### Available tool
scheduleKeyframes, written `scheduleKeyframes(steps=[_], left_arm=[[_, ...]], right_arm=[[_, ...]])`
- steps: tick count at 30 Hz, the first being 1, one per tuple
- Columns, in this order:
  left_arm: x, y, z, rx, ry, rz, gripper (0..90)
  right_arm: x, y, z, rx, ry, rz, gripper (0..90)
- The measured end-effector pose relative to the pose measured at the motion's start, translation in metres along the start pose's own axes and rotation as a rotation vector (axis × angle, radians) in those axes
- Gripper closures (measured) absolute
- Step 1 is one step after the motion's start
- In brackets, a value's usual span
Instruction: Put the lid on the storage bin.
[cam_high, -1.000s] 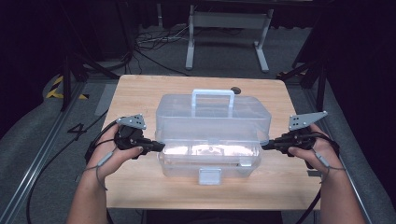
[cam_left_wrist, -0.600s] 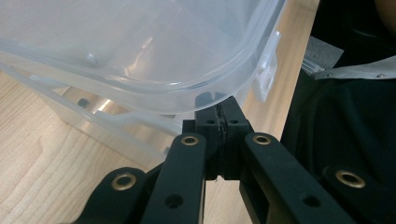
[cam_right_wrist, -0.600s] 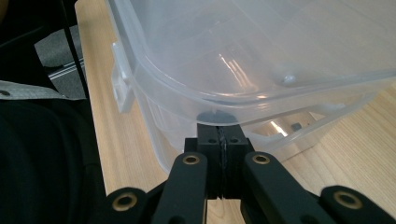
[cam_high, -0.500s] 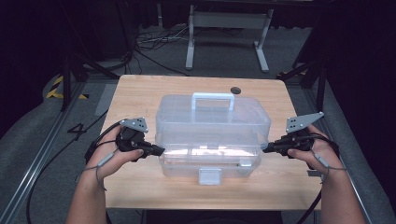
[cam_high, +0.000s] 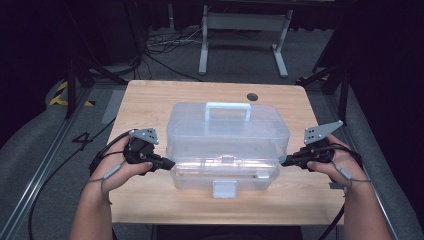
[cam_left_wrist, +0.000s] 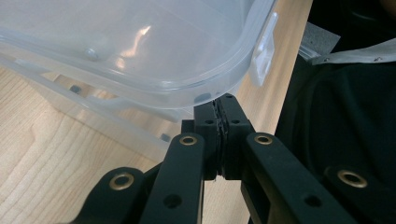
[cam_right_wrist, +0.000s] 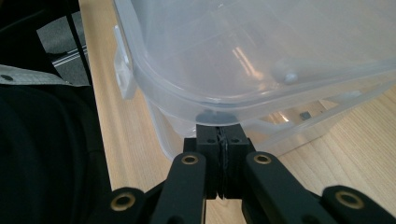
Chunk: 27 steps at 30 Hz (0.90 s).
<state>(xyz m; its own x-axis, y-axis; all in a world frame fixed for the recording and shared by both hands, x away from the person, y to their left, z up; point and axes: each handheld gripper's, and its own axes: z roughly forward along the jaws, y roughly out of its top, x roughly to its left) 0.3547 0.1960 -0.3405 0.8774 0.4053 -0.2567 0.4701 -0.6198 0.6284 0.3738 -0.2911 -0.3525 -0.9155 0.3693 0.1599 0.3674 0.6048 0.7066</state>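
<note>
Left gripper (cam_high: 169, 163) and right gripper (cam_high: 286, 161) have jaws fully closed, nothing between them. Tips press under the lid rim of the clear plastic box (cam_high: 227, 145) from opposite ends (box on wooden table (cam_high: 150, 100)).

The clear, frosty see-through plastic storage box (cam_high: 227, 145) has a pale bluish handle, the light wooden table (cam_high: 150, 100) shows fine grain, and both grippers are matte black with brass-coloured rivets and grey plates.

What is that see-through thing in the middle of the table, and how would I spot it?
On the wooden table stands a clear plastic box, between the two black tools. Its lid has a pale carry handle on top and a small latch at the front.
</note>
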Motion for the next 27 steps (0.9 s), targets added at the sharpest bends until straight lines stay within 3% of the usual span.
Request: scheduleKeyframes(steps=[27], left_arm=[[0.003, -0.004, 0.010, 0.115, -0.025, 0.030, 88.4]], right_arm=[[-0.001, -0.004, 0.011, 0.109, 0.029, -0.008, 89.1]])
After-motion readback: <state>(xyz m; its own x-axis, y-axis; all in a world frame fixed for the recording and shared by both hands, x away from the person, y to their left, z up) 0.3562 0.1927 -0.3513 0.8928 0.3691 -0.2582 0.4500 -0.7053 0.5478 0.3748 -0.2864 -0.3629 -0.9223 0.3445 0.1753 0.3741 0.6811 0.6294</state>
